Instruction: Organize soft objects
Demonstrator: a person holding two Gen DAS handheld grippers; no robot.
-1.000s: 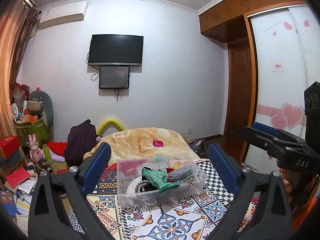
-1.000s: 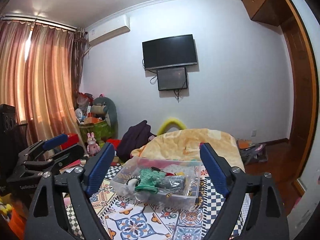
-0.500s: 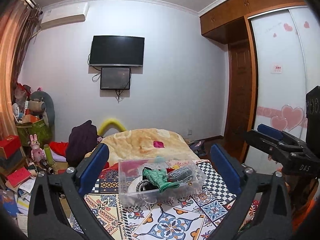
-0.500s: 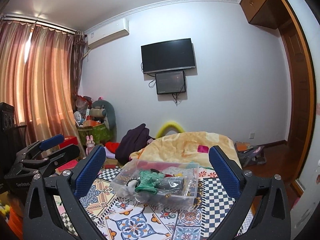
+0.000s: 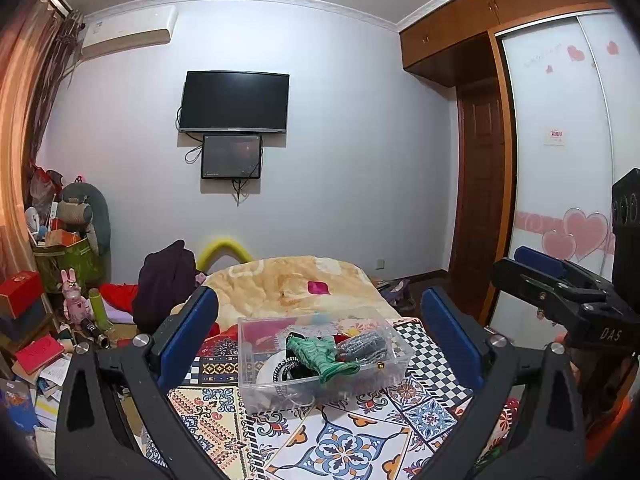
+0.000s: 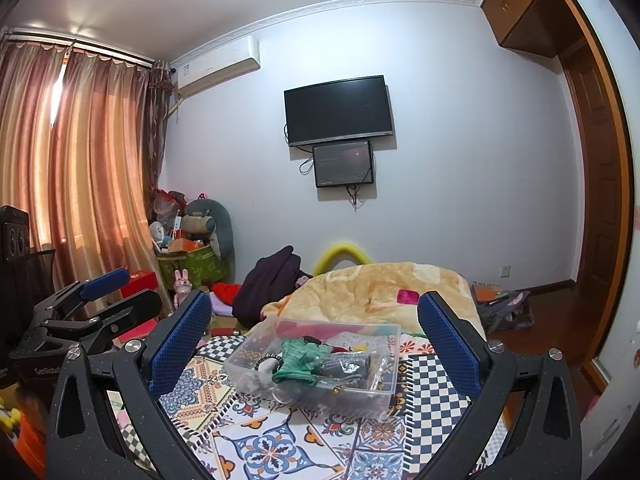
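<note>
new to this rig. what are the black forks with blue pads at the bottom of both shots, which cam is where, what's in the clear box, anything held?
No robot arm: a person holds one two-finger gripper in each hand, each with a fisheye camera looking along its fingers. The black forks are those fingers, with blue pads.

In the left wrist view the left gripper frames the scene, and the right gripper shows at the edge. The right wrist view frames the right gripper.

Both are open and hold nothing.

On the patterned cloth stands a clear plastic box holding soft items: a green cloth piece, a grey knit piece, and others too tangled to name.
</note>
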